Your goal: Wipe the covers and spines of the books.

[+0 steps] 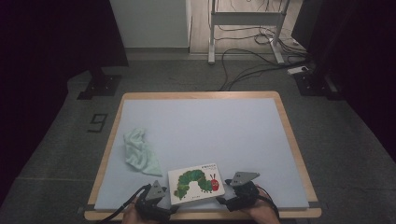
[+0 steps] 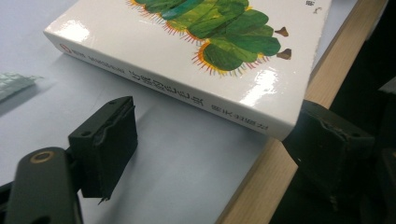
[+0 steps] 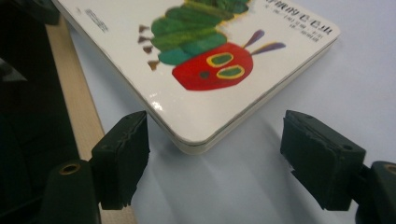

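A white board book (image 1: pixel 197 182) with a green caterpillar on its cover lies flat near the table's front edge. In the left gripper view its spine side (image 2: pixel 187 93) faces me, just ahead of the jaws. My left gripper (image 2: pixel 215 140) is open at the book's left front corner; its pads do not press on the book. My right gripper (image 3: pixel 215 154) is open too, and the book's rounded corner (image 3: pixel 196 142) lies between and just ahead of its jaws, apart from both pads. In the high view the left gripper (image 1: pixel 163 198) and right gripper (image 1: pixel 229 192) flank the book.
A crumpled pale green cloth (image 1: pixel 140 151) lies on the left part of the light blue mat (image 1: pixel 210 130). The wooden table edge (image 1: pixel 201 214) runs right below the book. Cables and a desk frame (image 1: pixel 247 28) are on the floor beyond the table.
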Demonstrator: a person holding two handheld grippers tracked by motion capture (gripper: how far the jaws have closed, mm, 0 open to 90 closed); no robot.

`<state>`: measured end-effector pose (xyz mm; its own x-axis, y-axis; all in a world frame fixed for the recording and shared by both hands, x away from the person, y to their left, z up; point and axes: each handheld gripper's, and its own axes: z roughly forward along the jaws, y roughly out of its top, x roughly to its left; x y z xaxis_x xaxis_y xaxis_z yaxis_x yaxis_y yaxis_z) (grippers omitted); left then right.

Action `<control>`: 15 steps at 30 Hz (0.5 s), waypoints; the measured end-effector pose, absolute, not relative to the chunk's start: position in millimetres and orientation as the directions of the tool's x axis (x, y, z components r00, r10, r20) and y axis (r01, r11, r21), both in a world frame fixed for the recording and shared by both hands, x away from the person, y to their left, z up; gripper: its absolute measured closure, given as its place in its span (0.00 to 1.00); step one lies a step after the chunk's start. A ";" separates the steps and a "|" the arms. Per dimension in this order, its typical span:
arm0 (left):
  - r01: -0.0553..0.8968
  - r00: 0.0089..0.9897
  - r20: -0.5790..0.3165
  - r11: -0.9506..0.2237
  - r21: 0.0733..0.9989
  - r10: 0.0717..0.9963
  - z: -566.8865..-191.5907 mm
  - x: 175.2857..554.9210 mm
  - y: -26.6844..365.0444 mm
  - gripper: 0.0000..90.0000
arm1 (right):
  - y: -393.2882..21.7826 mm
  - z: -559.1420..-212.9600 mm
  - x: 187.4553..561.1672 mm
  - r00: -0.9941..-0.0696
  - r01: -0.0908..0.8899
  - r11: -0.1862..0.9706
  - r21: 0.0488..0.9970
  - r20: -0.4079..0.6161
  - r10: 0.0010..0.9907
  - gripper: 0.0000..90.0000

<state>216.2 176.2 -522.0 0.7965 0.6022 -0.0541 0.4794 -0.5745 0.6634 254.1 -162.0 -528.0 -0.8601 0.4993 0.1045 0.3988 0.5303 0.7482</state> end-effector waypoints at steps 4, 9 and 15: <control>0.476 0.803 -0.061 -0.577 0.664 0.592 -521.7 215.8 176.8 0.19 | -161.0 -527.3 254.3 -0.862 0.392 0.529 0.753 0.100 0.497 0.28; 0.477 0.803 -0.059 -0.580 0.661 0.593 -520.5 217.6 179.4 0.21 | -157.8 -531.6 254.6 -0.847 0.403 0.509 0.761 0.100 0.522 0.31; 0.491 0.798 -0.087 -0.558 0.669 0.597 -519.1 223.6 180.9 0.33 | -156.3 -531.9 256.3 -0.836 0.414 0.492 0.766 0.106 0.538 0.36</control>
<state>223.6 180.9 -519.1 0.7975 0.5970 -0.0874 0.4909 -0.5578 0.6693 256.3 -156.3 -531.9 -0.8359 0.5385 0.1063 0.4144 0.4921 0.7656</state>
